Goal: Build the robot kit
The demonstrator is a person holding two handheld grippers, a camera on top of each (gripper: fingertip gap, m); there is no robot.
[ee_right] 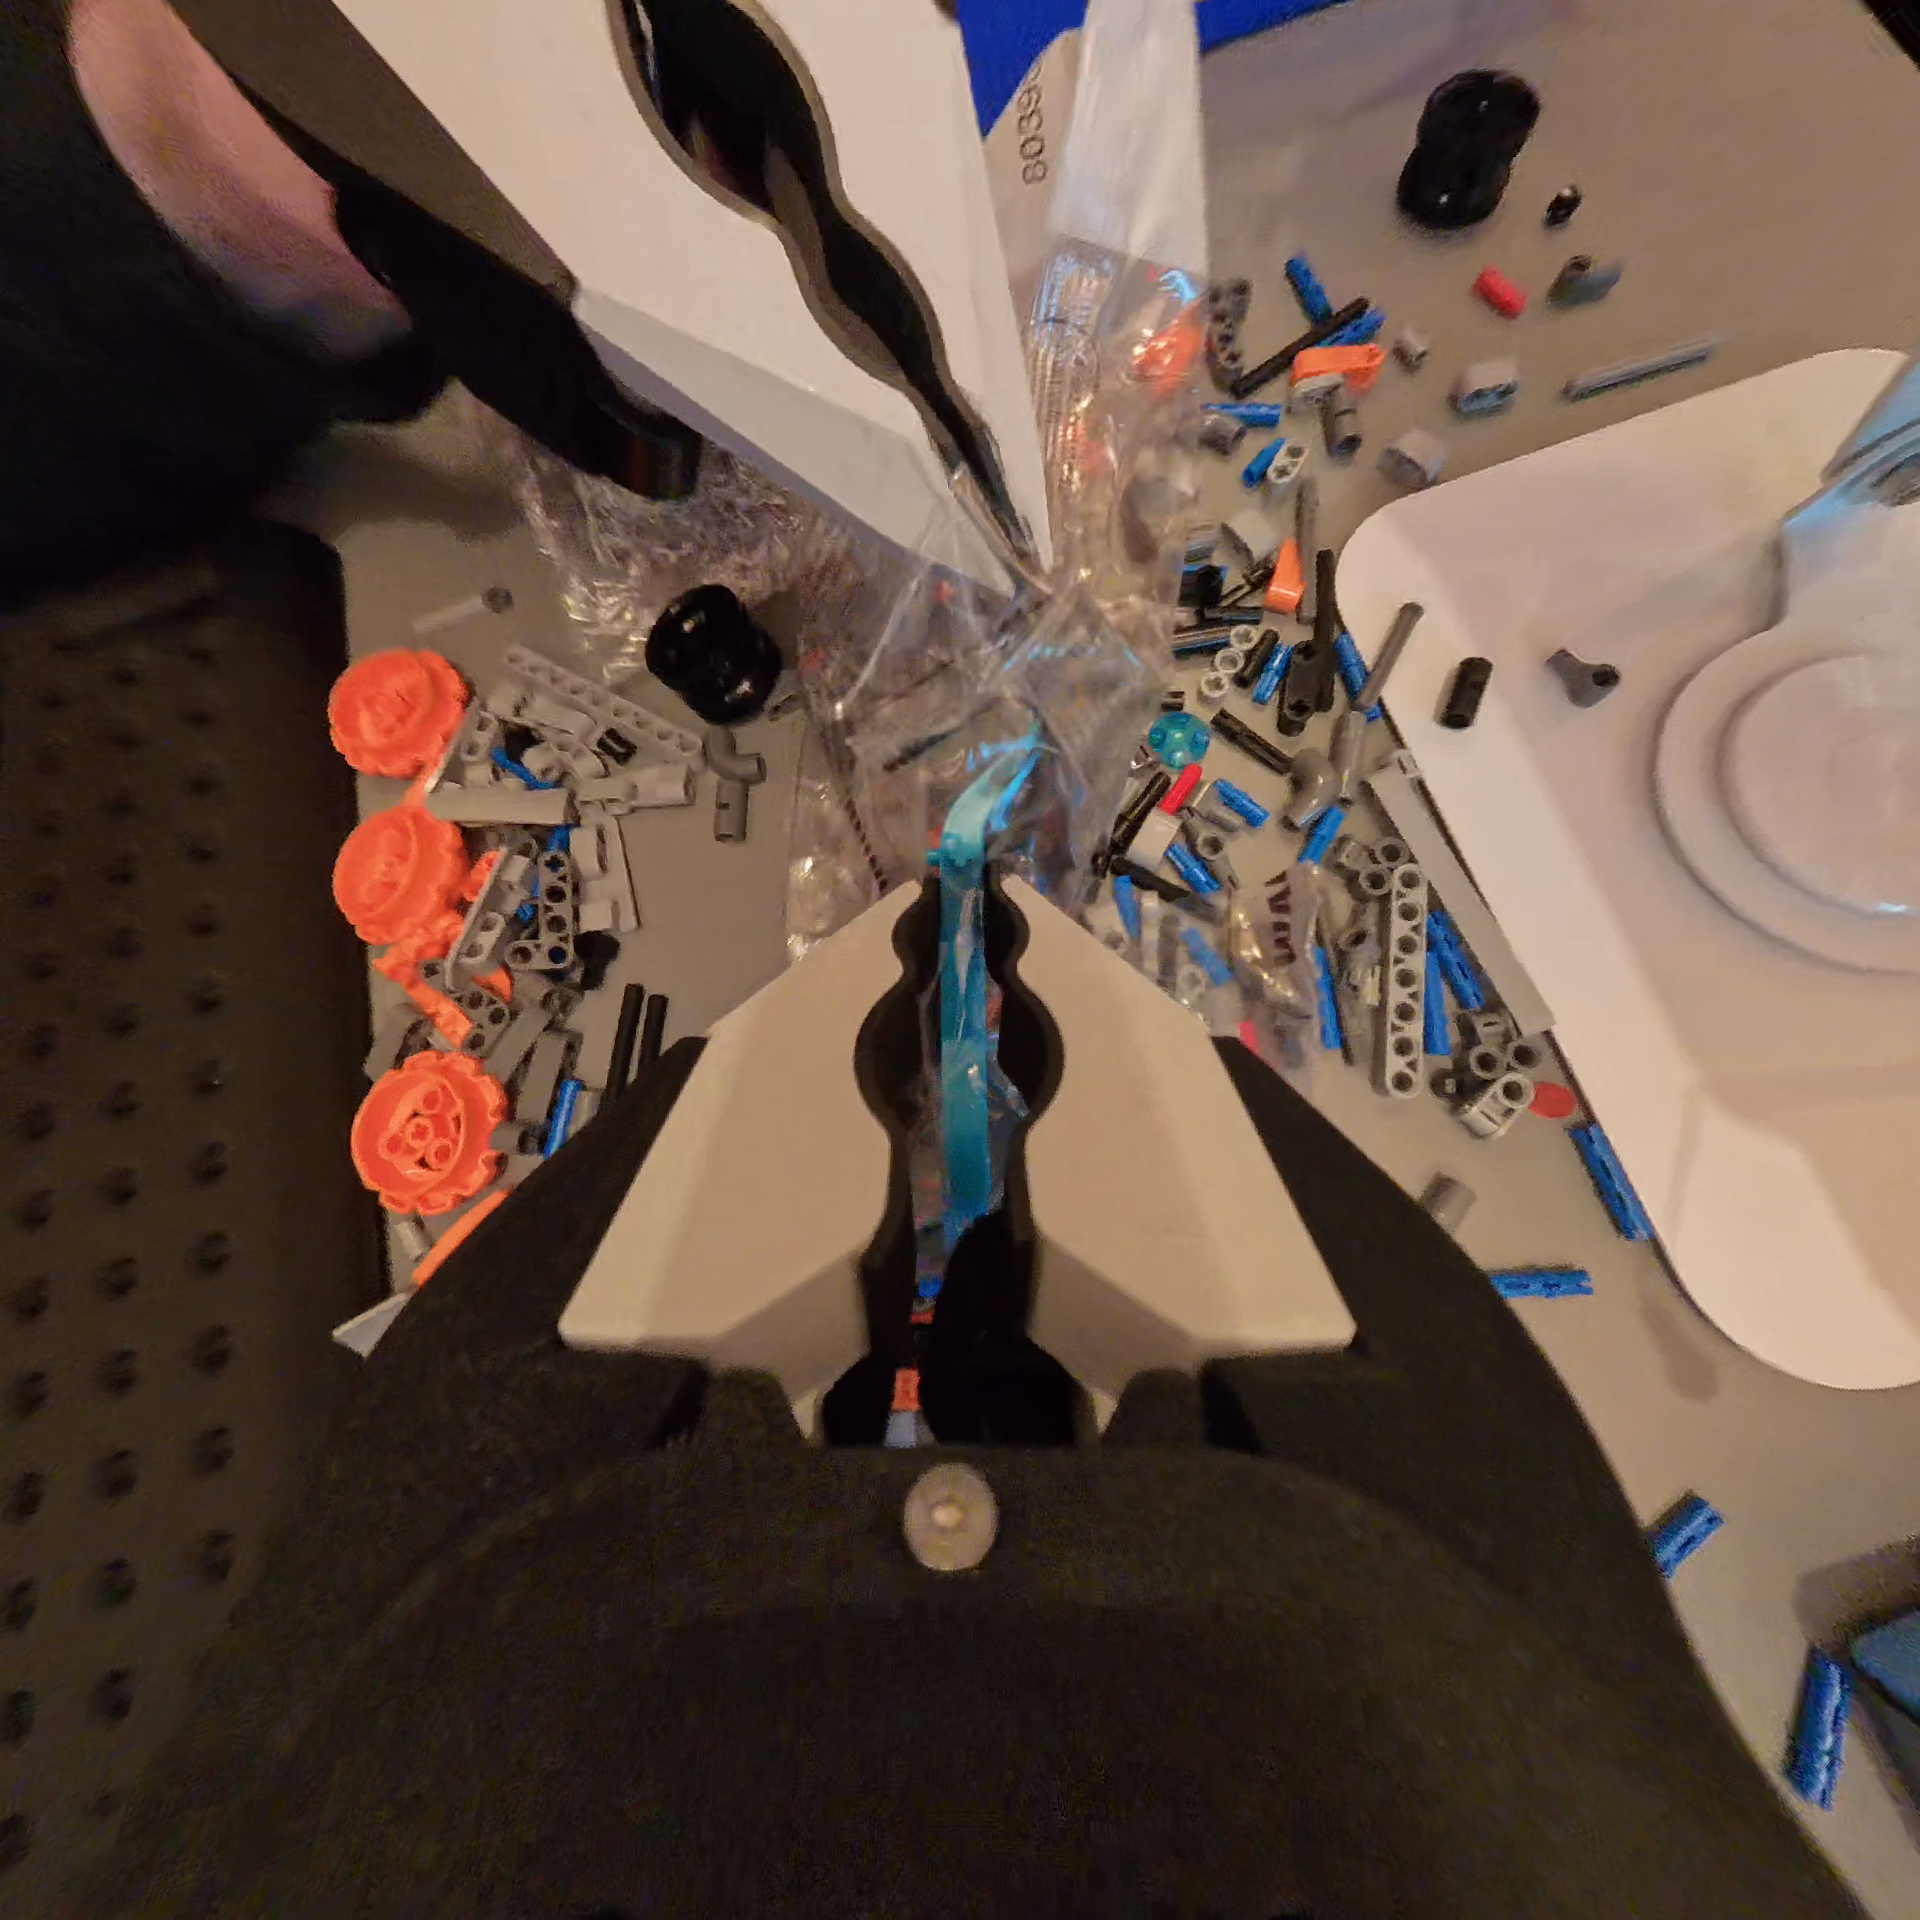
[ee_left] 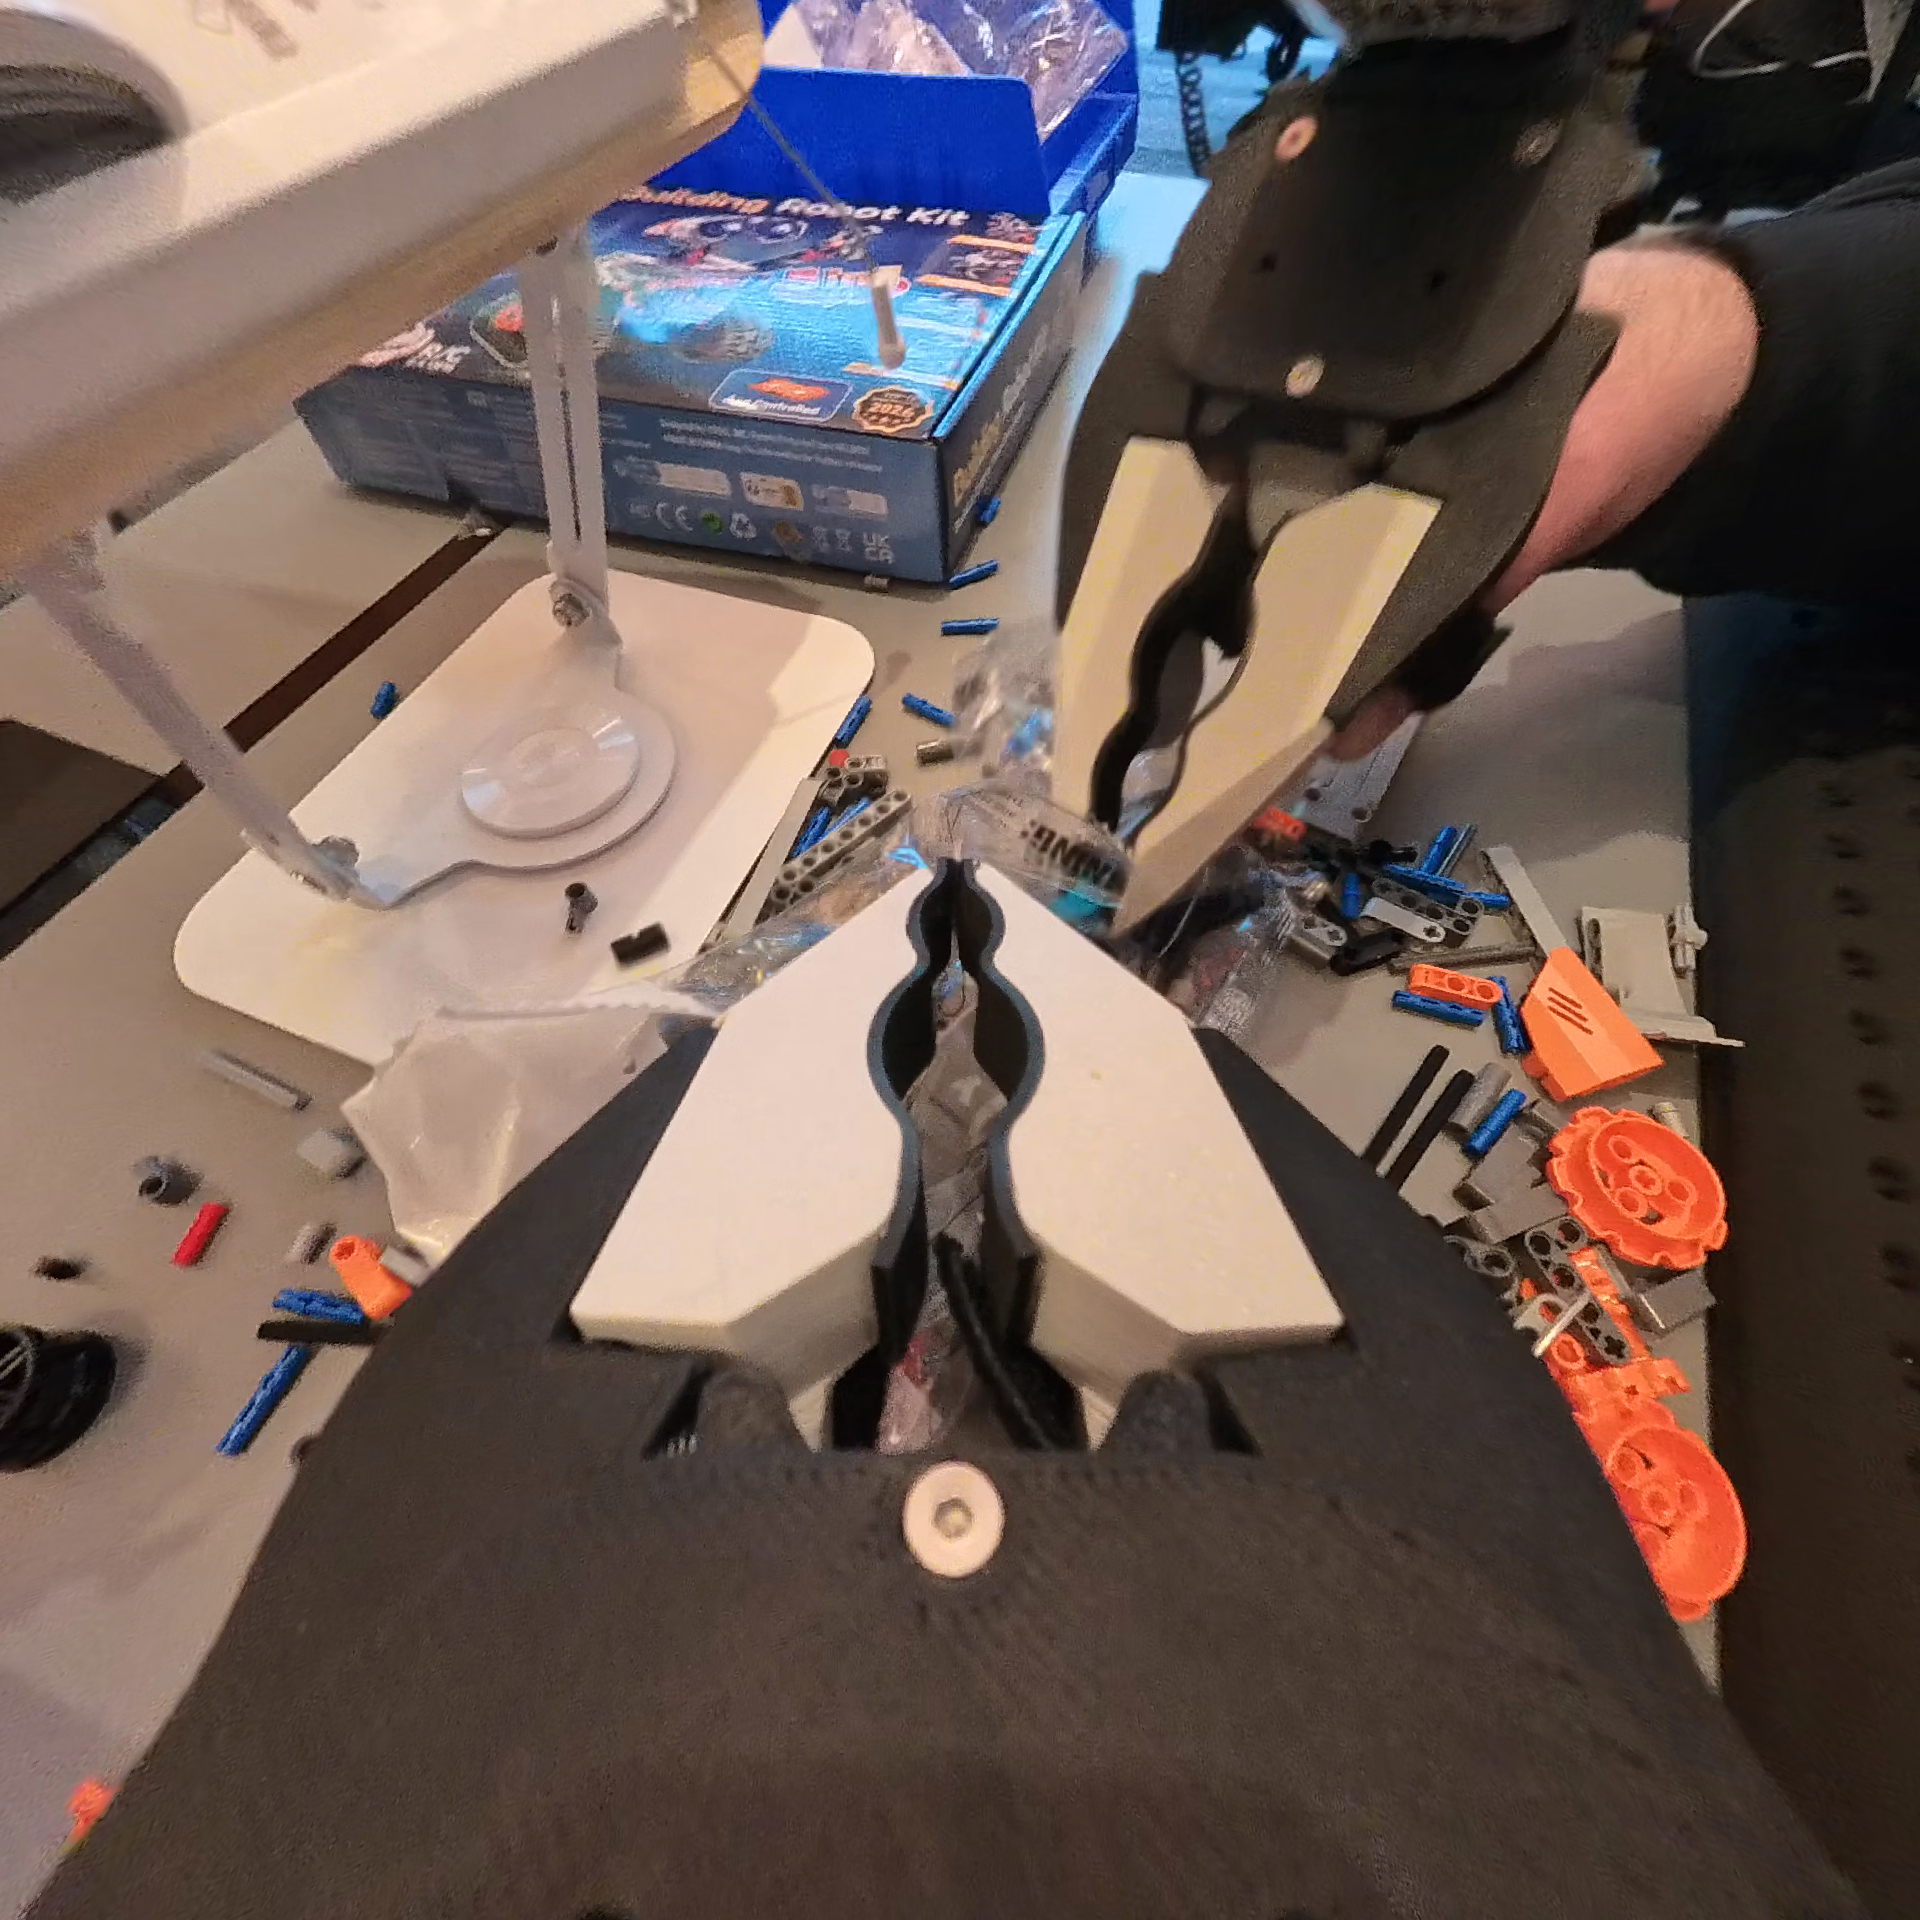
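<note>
Both grippers, the left gripper [ee_left: 954,873] and the right gripper [ee_right: 961,883], are black with off-white fingers and wavy black inner pads. A clear plastic bag [ee_right: 1049,665] shows a turquoise strip [ee_right: 966,997] inside. Scattered on the grey table [ee_left: 260,582] lie bright orange gear wheels [ee_right: 400,712], blue pins [ee_left: 1439,1006], grey holed beams [ee_right: 1405,982] and a small red piece [ee_left: 200,1233]. The far kit box [ee_left: 727,416] is blue with multicoloured print. The lamp base [ee_left: 727,665] is plain white.
</note>
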